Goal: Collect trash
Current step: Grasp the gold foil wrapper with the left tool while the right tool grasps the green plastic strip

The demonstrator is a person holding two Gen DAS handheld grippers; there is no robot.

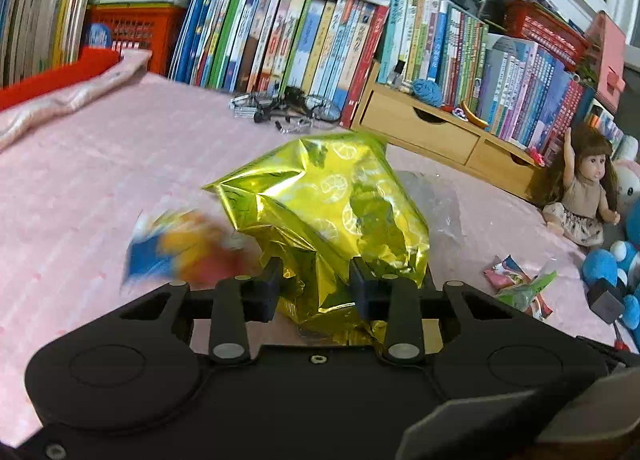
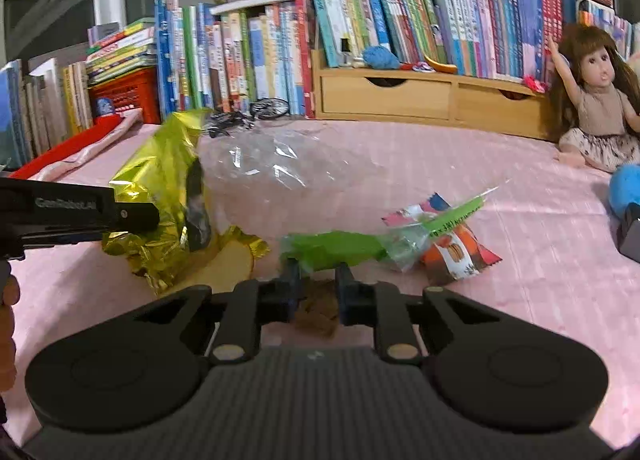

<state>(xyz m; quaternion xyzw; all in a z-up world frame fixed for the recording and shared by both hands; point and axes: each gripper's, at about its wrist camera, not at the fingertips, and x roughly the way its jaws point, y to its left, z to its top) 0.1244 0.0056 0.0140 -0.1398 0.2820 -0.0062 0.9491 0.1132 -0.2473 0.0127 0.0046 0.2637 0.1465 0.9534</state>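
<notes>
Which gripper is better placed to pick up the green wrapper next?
Right. The right gripper sits directly at the green wrapper, its fingers open on either side of the near edge. The left gripper is occupied with the yellow foil bag between its fingers.

Blurred, covered and cut-off parts

In the left wrist view a blue, yellow and red wrapper [image 1: 188, 248] is smeared past reading, the yellow foil bag [image 1: 332, 212] covers most of the clear plastic bag [image 1: 436, 200], and the picture's right edge cuts the blue plush [image 1: 616, 264]. In the right wrist view a brown scrap [image 2: 318, 308], perhaps paper, sits half hidden between the right gripper's [image 2: 318, 274] fingers.
</notes>
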